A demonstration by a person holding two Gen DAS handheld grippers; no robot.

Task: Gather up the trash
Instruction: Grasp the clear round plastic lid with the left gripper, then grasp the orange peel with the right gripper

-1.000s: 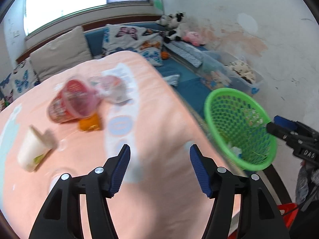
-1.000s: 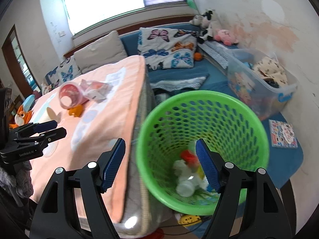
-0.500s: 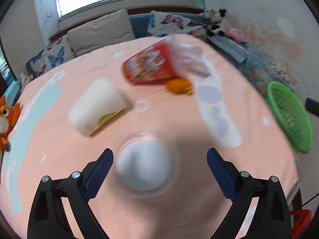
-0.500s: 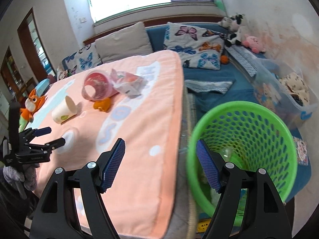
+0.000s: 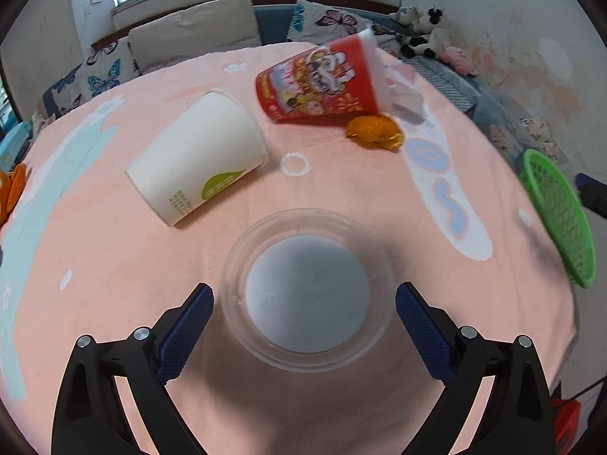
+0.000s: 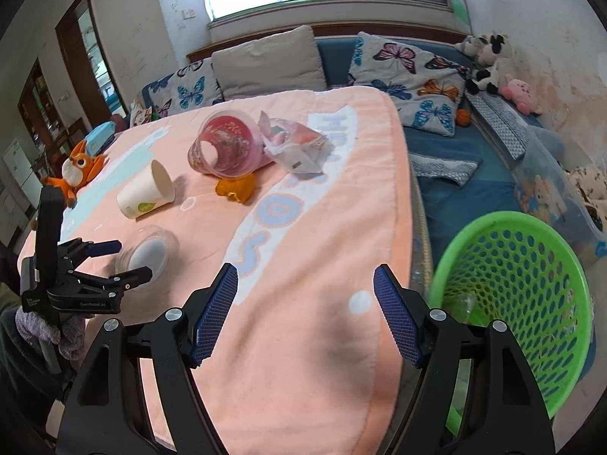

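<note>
Straddling the clear plastic lid (image 5: 307,288), the left gripper (image 5: 305,314) gapes wide, pads apart from its rim. The right gripper (image 6: 305,313) is open, empty; the green basket (image 6: 523,292) has blurred, unreadable contents

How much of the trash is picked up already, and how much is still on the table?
Some trash already lies in the green basket. Right now the left tool is open around the clear plastic lid, not squeezing it yet; the right tool is open and empty. Still left on the table: the white paper cup, the red cup, the orange peel and the wrapper.
</note>
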